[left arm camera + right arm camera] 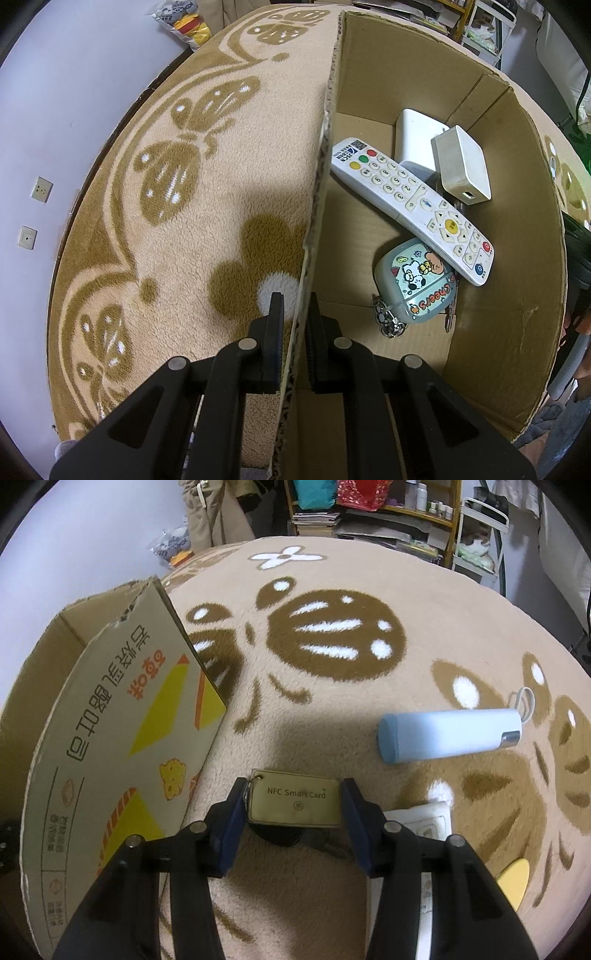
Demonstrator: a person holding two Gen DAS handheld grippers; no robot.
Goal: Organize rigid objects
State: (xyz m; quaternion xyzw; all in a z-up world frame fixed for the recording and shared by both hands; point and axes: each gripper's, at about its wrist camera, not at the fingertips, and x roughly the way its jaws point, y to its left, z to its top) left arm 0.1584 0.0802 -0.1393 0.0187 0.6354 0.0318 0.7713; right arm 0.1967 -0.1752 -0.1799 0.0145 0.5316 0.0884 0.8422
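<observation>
We count four things inside the one cardboard box (424, 66): one white remote control (410, 206) lying slantwise, two white adapter blocks, the nearer white block (461, 166) leaning over the remote's upper half and the flat white block (413, 136) behind it, and one grey-green case (413, 280) printed with cartoon animals and the word "Cheers", partly under the remote's lower end, with a beaded chain (388, 317) beside it. The left gripper (295, 306) is narrow, its two fingers closed down on the box's left wall, one finger outside over the rug (184, 206) and one inside. In the right wrist view the box stands at the left, its printed flap (122, 738) facing us. The right gripper (293, 801) stands moderately wide, with one brass-coloured card (295, 801) marked "NFC Smart Card" between its two fingers; the pads sit against or just beside the card's short edges, and we cannot tell whether they truly pinch it. Something dark lies under the card, too hidden to name. On the rug beyond, well apart from the box, lies one pale blue cylinder (450, 734) on its side with a white loop at its far end. One white flat item (428, 816) shows partly behind the right finger.
</observation>
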